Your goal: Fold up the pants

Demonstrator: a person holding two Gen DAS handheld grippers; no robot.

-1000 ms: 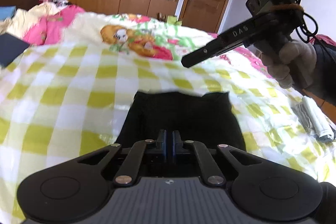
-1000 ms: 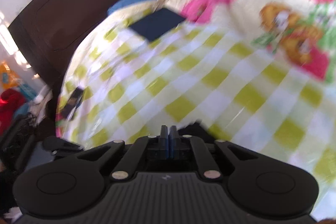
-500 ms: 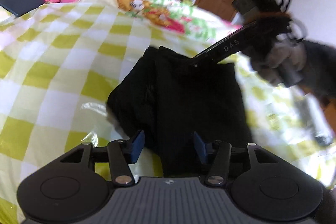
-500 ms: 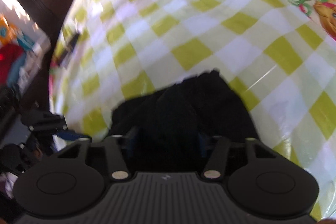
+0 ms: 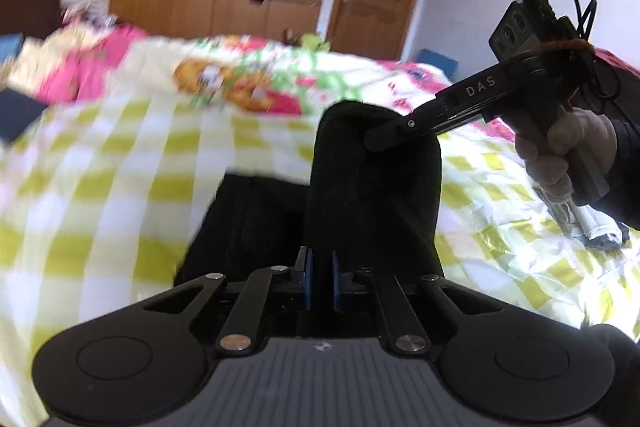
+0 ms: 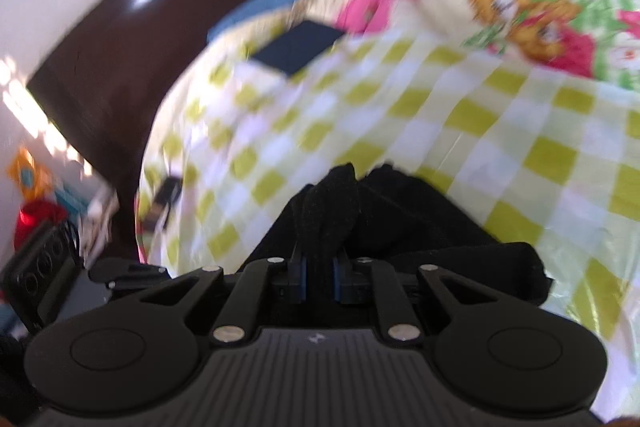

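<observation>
Both tongs, left (image 5: pixel 319 281) & right (image 6: pixel 319 277), pinch black pants (image 5: pixel 376 195), lifted fold betw. them above checked sheet (image 5: pixel 120 163).

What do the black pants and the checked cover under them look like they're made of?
The pants look like soft, matte knit or fleece: no shine, and they bunch thickly between the left gripper and right gripper. The checked cover looks like thin glossy plastic or coated sheeting: bright glare and sharp crinkles.
</observation>
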